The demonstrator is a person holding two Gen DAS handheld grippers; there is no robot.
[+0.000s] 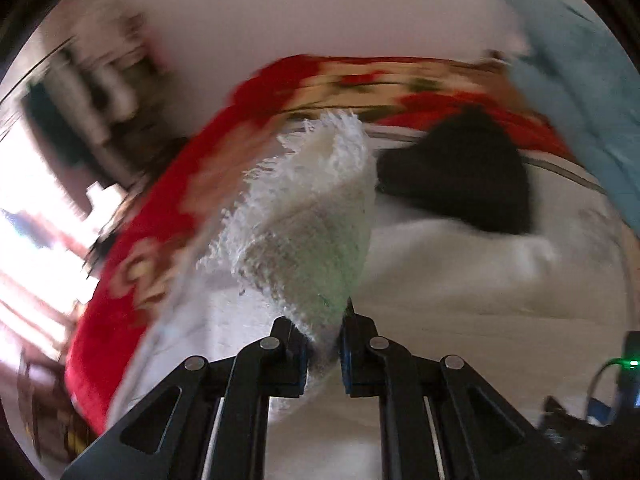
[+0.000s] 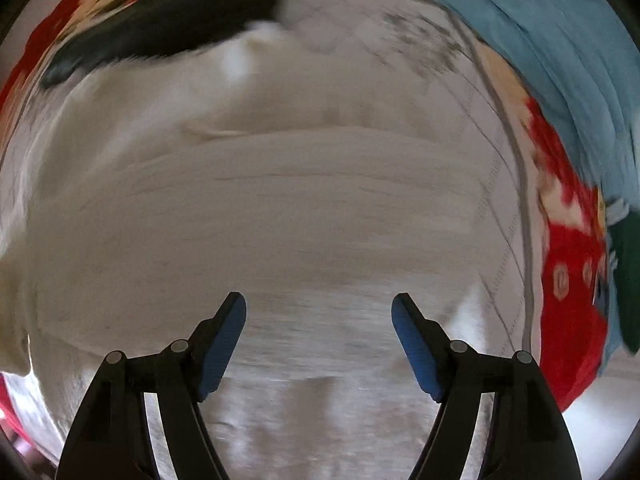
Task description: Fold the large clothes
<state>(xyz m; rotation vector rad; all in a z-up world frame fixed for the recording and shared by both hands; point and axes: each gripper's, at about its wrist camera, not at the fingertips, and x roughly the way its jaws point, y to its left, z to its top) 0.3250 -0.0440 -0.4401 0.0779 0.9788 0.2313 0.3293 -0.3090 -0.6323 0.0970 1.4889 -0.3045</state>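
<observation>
Jaws of the left gripper [image 1: 324, 344] are clamped on a white towel [image 1: 304, 216] corner, lifted for folding; the right gripper [image 2: 319, 312] is held open over cloth at lower centre.

A: Where could a claw pass?

B: Ahead of the right claw [image 2: 319, 312], whose jaws stand wide apart, the pale cloth [image 2: 280, 208] lies flat and open.

A: What blocks?

B: A black garment [image 2: 172, 12] far left, a blue cloth [image 2: 540, 40] heaped at right, a red blanket [image 2: 568, 300] along the edge. The lifted fluffy white cloth [image 1: 308, 216] fills the left claw's [image 1: 324, 344] forward view, probably blocking it; blur hides detail.
</observation>
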